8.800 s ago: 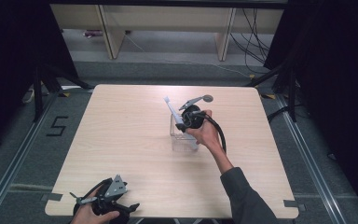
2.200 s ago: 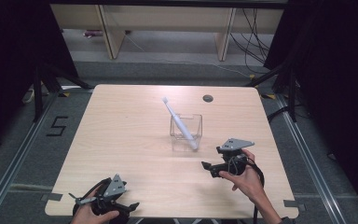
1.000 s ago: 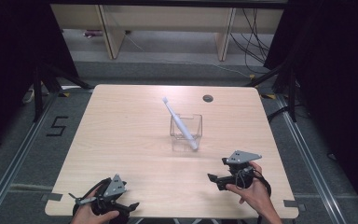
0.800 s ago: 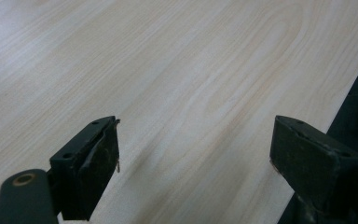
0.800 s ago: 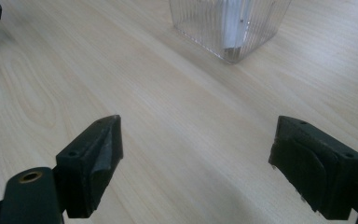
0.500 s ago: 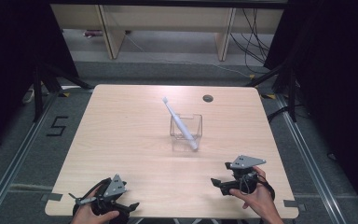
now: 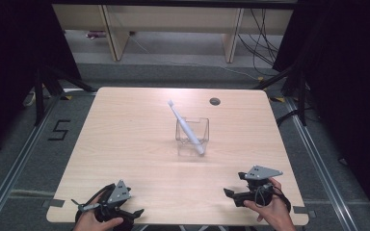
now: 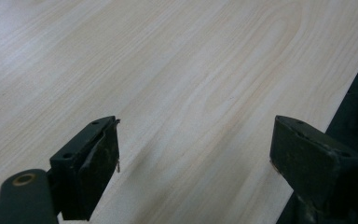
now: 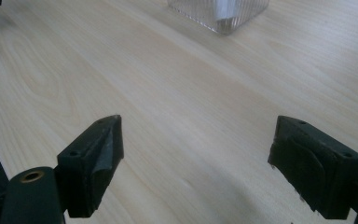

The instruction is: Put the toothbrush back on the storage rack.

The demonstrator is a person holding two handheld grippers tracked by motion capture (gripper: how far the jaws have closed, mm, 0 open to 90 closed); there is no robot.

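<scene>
Centrally on the pale wood-grain table [image 7: 125, 144] stands a clear, square, ribbed-glass container [image 7: 192, 136], and a white toothbrush [image 7: 186, 127] leans in it, its lower end at the near right corner and its head sticking out over the far left rim. Beyond the container, near the far edge of the table, sits a small dark round grommet hole [image 7: 215, 101]. At the near left corner a hand holds the left gripper [image 7: 110, 210] low over the table edge, its grey three-cornered plate on top; in the left gripper view its 2 black jaws stand wide apart with nothing but bare wood between them, and the table edge runs just beside the right jaw. Near the near right corner the other hand holds the right gripper [image 7: 241, 196], also well apart from the container; in the right gripper view [image 9: 196, 154] its 2 jaws are likewise spread wide and empty, and the glass container [image 9: 219, 13] shows at the top, with bare table between it and the jaws. On the floor left of the table a taped numeral 5 [image 7: 59, 130] is marked, and pale wooden shelving [image 7: 173, 19] stands behind the table.
</scene>
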